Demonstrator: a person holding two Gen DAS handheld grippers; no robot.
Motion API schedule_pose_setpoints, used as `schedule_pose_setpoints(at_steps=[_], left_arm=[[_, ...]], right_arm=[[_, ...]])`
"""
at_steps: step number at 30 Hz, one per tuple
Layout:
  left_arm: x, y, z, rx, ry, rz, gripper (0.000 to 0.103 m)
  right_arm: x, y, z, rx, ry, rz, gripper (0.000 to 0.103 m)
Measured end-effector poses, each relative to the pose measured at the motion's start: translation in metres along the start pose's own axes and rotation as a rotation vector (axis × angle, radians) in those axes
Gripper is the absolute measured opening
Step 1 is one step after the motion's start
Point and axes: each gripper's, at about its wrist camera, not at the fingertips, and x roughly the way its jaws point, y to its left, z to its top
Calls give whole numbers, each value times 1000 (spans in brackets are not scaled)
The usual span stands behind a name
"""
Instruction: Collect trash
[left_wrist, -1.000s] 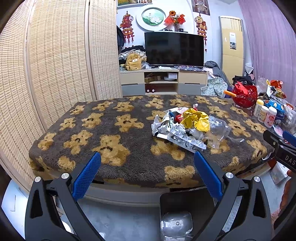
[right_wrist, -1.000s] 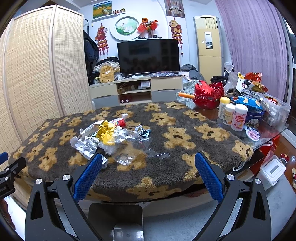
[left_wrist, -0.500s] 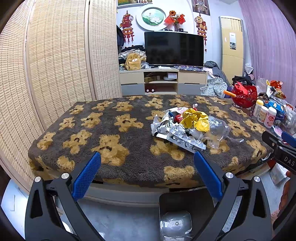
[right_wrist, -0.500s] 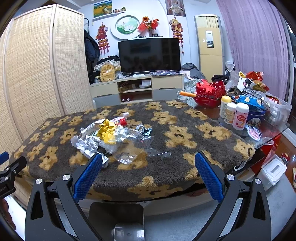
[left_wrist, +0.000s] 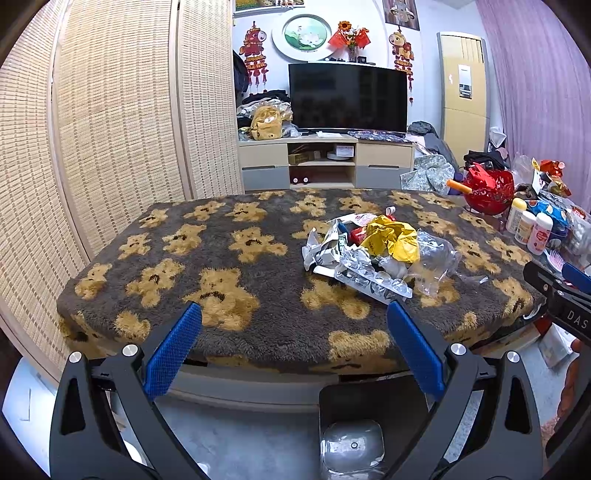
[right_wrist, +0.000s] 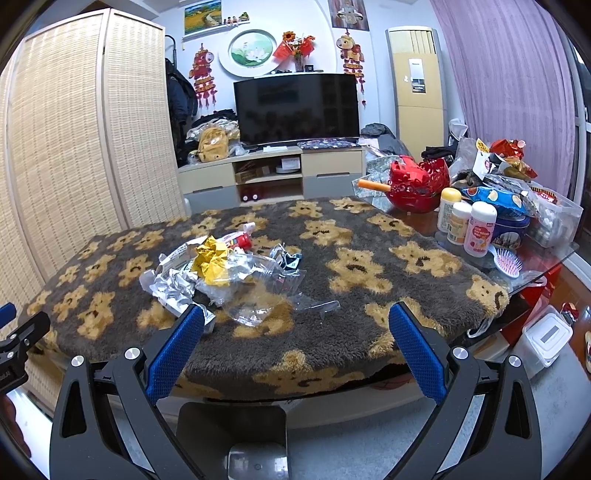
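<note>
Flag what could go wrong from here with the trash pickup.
Both grippers, left and right, are open and short of the trash pile. The pieces overlap, so a pinch may take several or drop some. The clear plastic strip lies flat on the plush cover; fingers could snag pile instead.

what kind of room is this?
Most likely a home living room: a TV on a low media cabinet, festive wall ornaments, and a table under a teddy-bear blanket with a trash pile on it. Both grippers are open and empty.
</note>
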Motion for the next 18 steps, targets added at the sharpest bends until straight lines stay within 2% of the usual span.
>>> schedule_pose_setpoints(at_steps=[18], left_arm=[[2, -2, 0, 2, 14, -4, 95]], right_arm=[[3, -3, -1, 25, 28, 29, 100]])
